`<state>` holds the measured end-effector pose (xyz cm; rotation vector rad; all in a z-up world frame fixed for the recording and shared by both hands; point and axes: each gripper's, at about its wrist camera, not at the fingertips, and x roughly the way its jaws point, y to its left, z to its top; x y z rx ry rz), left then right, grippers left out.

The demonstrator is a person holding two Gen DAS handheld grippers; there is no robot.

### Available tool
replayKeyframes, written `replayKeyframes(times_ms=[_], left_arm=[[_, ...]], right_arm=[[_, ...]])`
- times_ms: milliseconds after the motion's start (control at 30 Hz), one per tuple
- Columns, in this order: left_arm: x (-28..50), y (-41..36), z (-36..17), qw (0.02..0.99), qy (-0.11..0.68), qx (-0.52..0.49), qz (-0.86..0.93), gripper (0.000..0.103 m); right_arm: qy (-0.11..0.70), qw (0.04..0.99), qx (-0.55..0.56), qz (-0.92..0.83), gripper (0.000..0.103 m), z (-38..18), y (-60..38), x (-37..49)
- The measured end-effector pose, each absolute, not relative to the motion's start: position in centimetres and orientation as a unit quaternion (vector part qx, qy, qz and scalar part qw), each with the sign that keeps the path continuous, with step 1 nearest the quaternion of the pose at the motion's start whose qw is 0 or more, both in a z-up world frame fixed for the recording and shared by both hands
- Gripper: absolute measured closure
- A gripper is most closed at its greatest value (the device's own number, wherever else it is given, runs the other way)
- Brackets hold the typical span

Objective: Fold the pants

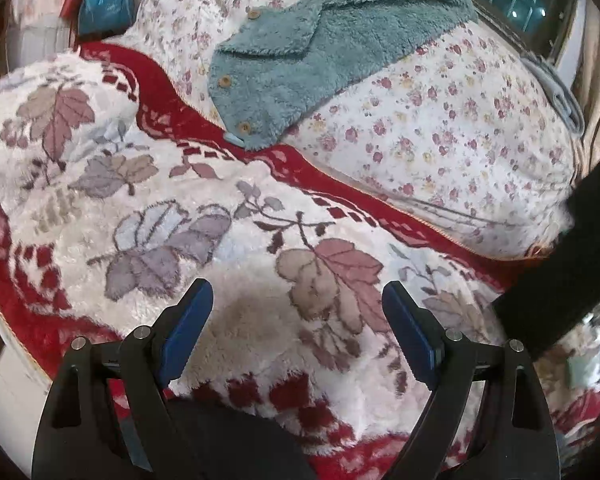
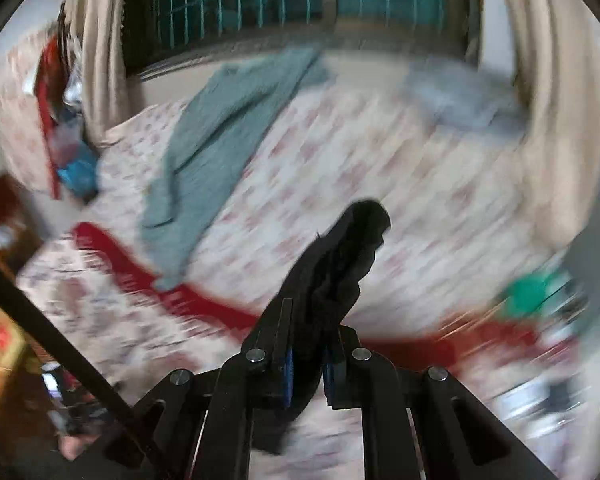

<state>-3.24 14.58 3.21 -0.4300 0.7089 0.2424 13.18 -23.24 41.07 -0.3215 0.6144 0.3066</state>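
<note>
1. My right gripper (image 2: 306,372) is clamped on a bunch of black fabric, which I take to be the pants (image 2: 340,264); the cloth stands up between the blue pads and trails down below them.
2. My left gripper (image 1: 298,320) stands wide apart with nothing between its fingers, hovering over the fleece leaf-pattern blanket (image 1: 160,208) with its red border.
3. I judge the step in hand to be lifting the pants clear so they hang straight. To do it well I would keep the pinch firm, let the cloth drop untwisted, then bring the free gripper to a matching edge before laying the pants flat on the blanket.
4. The left view is sharp: it shows the teal fleece garment (image 1: 320,52) with wooden buttons lying on the floral quilt (image 1: 440,120) at the far side, well apart from my grippers, and a dark strip of the pants hanging at the right edge.
5. The right view is badly blurred, but only it shows the grip itself, plus the window (image 2: 284,0) and curtains beyond the bed.
6. I cannot tell which part of the pants is pinched, waistband or leg.
</note>
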Motion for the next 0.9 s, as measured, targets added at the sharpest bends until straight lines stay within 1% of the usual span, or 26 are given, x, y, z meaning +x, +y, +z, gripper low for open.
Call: replayKeyframes(times_ms=[100,200,233,300,433,533,633,800,900], left_arm=[[-3.2,13.6,3.4,0.915,0.344,-0.179,0.112,0.016],[-2.9,13.3,3.3,0.916,0.346,-0.169,0.11,0.016],[-2.9,13.3,3.3,0.915,0.348,-0.17,0.11,0.016],[-2.8,13.6,3.2,0.914,0.349,-0.178,0.109,0.016],[-3.5,14.4,3.4,0.913,0.336,-0.204,0.111,0.016],[-5.4,15.6,3.9,0.914,0.299,-0.238,0.133,0.016],[-7.7,17.1,4.0,0.908,0.269,-0.274,0.168,0.016],[-9.9,18.7,3.0,0.89,0.263,-0.328,0.178,0.016],[-9.8,18.9,2.7,0.887,0.267,-0.334,0.175,0.016]], right_arm=[[0.246,0.933,-0.249,0.084,0.093,49.2,-23.0,12.1],[0.201,0.93,-0.305,0.049,0.093,55.0,-21.9,9.9],[0.191,0.929,-0.314,0.044,0.093,56.1,-21.3,9.2],[0.184,0.925,-0.328,0.047,0.093,56.3,-20.8,8.2],[0.192,0.916,-0.346,0.072,0.093,53.8,-18.5,7.5],[0.209,0.906,-0.353,0.104,0.093,50.1,-15.8,7.8],[0.235,0.895,-0.349,0.149,0.093,46.0,-11.4,9.1],[0.292,0.869,-0.324,0.234,0.093,37.7,-2.2,11.5],[0.317,0.842,-0.335,0.278,0.093,31.5,4.1,11.7]])
